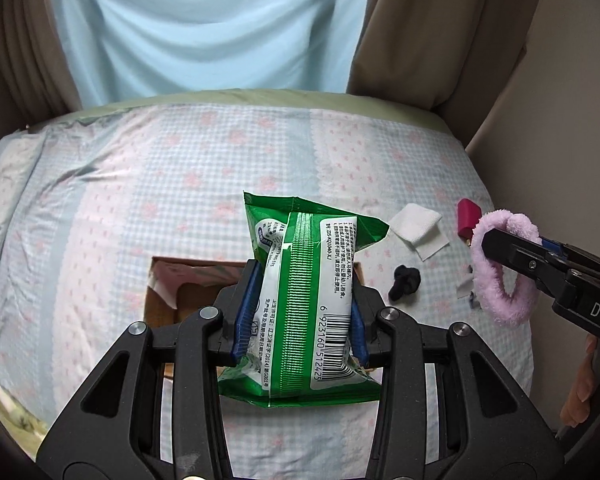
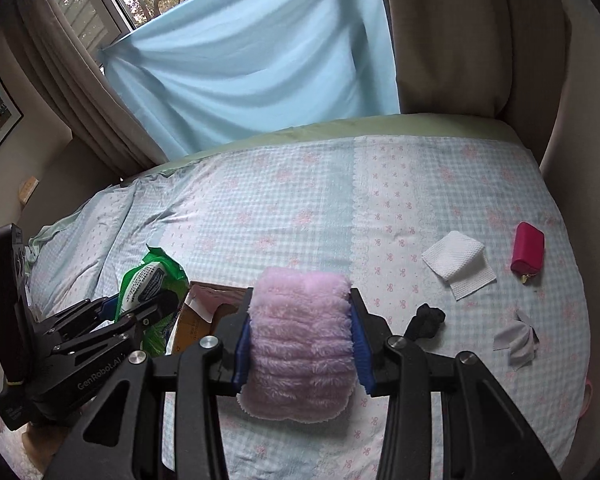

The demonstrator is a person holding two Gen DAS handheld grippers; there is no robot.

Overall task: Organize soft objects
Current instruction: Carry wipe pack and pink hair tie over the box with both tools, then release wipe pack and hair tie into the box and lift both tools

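Note:
My left gripper (image 1: 300, 312) is shut on a green and white wet-wipes pack (image 1: 308, 300) and holds it above an open cardboard box (image 1: 168, 292) on the bed. The pack also shows in the right wrist view (image 2: 148, 284), in the left gripper (image 2: 140, 308). My right gripper (image 2: 300, 340) is shut on a fluffy pink cloth (image 2: 300, 344), held above the bed to the right of the box (image 2: 196, 320). In the left wrist view the pink cloth (image 1: 500, 264) hangs curled from the right gripper (image 1: 496, 248).
On the checked bedspread (image 2: 300, 208) lie a folded white cloth (image 2: 458, 264), a red pouch (image 2: 527, 246), a black scrunched item (image 2: 428, 320) and a grey cloth (image 2: 518, 344). A blue sheet (image 2: 252, 60) and beige curtains hang behind the bed.

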